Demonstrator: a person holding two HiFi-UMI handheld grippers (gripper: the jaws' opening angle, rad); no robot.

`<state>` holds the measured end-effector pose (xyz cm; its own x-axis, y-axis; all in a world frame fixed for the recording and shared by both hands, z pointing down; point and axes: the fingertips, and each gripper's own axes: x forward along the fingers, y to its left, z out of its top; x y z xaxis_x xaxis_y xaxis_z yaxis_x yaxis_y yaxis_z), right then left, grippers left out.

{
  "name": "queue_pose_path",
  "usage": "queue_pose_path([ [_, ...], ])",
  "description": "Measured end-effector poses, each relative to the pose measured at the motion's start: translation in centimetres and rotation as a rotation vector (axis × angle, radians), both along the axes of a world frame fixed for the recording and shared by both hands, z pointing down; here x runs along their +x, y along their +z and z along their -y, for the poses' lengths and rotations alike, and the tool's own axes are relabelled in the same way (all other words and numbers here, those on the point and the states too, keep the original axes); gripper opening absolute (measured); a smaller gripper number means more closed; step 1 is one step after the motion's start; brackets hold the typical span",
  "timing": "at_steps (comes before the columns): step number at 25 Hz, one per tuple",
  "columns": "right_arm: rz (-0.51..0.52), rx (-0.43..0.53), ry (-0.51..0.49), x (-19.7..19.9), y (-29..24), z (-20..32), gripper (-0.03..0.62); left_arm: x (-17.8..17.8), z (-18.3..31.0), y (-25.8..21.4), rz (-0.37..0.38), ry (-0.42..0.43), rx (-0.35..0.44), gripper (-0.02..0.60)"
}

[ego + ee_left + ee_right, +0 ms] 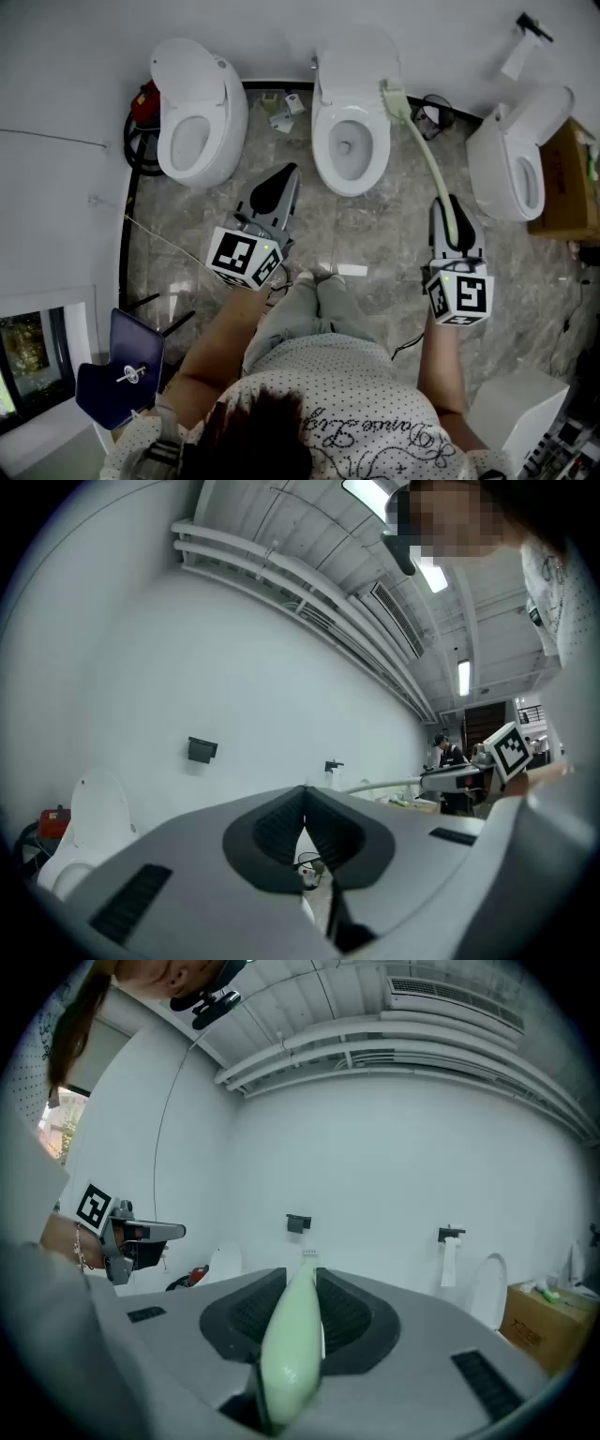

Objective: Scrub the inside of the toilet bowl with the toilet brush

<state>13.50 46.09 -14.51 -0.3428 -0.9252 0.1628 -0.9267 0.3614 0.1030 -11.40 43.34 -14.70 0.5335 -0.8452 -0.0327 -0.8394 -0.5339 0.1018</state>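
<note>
Over the grey tiled floor (394, 248), the right gripper (451, 212) clamps the handle of the pale green toilet brush (424, 150). The brush head lies at the right rim of the middle toilet bowl (321, 141), outside the basin, which shows only white porcelain and its drain. The left gripper (281, 180) hangs with jaws pressed together on nothing.

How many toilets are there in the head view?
3. The left toilet stands at upper left, the middle toilet straight ahead of the person, the right toilet beside the box. More may be outside the view.
</note>
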Motion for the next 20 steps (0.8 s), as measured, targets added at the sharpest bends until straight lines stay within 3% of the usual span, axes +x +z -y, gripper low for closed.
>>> queue_pose_path([
  [20, 0.082, 0.043, -0.112, 5.1, -1.1, 2.6, 0.112, 4.6, 1.4, -0.9, 0.011, -0.092, 0.038, 0.003],
])
